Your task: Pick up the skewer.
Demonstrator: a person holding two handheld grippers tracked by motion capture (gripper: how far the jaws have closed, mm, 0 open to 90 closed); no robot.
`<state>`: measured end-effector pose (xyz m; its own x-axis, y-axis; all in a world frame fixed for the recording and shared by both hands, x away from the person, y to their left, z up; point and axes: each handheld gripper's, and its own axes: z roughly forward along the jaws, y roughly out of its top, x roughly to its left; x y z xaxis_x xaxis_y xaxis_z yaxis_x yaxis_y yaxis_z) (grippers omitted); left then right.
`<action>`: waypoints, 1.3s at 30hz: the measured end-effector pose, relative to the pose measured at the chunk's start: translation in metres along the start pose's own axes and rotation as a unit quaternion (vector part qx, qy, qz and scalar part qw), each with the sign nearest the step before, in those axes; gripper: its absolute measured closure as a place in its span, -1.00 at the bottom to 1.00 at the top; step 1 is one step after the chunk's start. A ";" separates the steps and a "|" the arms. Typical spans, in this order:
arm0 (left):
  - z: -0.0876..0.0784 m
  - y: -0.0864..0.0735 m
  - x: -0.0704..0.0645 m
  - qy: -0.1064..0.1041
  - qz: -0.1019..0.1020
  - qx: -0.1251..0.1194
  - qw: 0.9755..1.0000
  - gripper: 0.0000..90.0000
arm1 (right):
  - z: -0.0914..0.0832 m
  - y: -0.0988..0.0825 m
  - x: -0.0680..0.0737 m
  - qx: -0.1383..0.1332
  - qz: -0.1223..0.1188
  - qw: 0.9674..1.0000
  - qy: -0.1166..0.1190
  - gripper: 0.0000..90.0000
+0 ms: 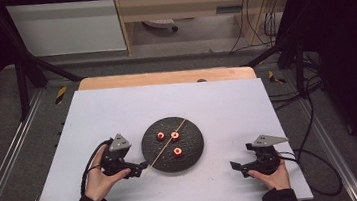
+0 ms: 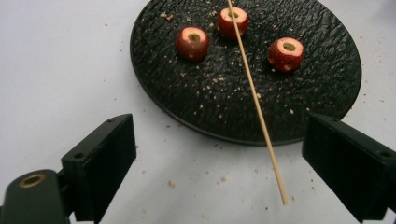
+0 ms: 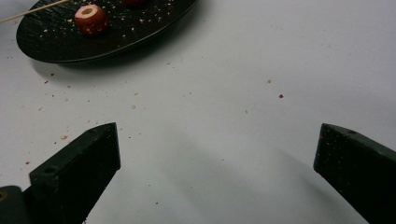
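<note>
A round black plate (image 1: 192, 152) (image 2: 327, 84) (image 3: 42, 42) lies mid-table with three cored red fruit pieces (image 1: 177, 152) (image 2: 286, 53) (image 3: 90, 19) on it. A thin wooden skewer (image 1: 161, 150) (image 2: 257, 102) lies across the plate, its near end resting on the table past the rim. My left gripper (image 1: 141, 168) (image 2: 219, 163) stands open just left of the plate, the skewer's near end between its jaws but untouched. My right gripper (image 1: 236, 167) (image 3: 217, 172) is open and empty over bare table, to the plate's right.
The white tabletop (image 1: 117, 112) is speckled with crumbs near the plate. A wooden board edge (image 1: 164, 77) runs along the far side. Cables (image 1: 314, 116) trail off the right edge. Black frame legs (image 1: 22, 71) stand at the back corners.
</note>
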<state>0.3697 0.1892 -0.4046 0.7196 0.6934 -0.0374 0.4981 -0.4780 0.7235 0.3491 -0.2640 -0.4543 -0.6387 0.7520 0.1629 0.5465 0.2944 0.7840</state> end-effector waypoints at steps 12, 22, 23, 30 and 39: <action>0.022 0.021 -0.011 -0.002 0.008 0.029 1.000 -0.63 | 0.000 0.000 0.000 0.001 -0.002 1.000 -0.001 -0.97; 0.043 0.031 -0.018 -0.001 0.002 0.058 0.998 -0.34 | 0.000 0.000 0.000 0.000 -0.001 1.000 -0.001 -0.97; 0.044 0.031 -0.019 -0.001 0.002 0.061 0.998 -0.27 | 0.000 0.000 0.000 0.000 -0.003 1.000 -0.001 -0.97; 0.053 0.036 -0.020 0.001 -0.011 0.077 0.997 0.04 | 0.000 0.001 0.001 0.001 -0.002 1.000 0.000 -0.97; 0.060 0.041 -0.025 0.003 -0.002 0.102 0.995 0.42 | 0.001 0.001 0.001 0.002 -0.002 1.000 0.001 -0.97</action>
<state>0.4009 0.1196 -0.4154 0.7153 0.6979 -0.0358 0.5890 -0.5745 0.5684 0.3492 -0.2629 -0.4541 -0.6417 0.7500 0.1606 0.5463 0.3000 0.7820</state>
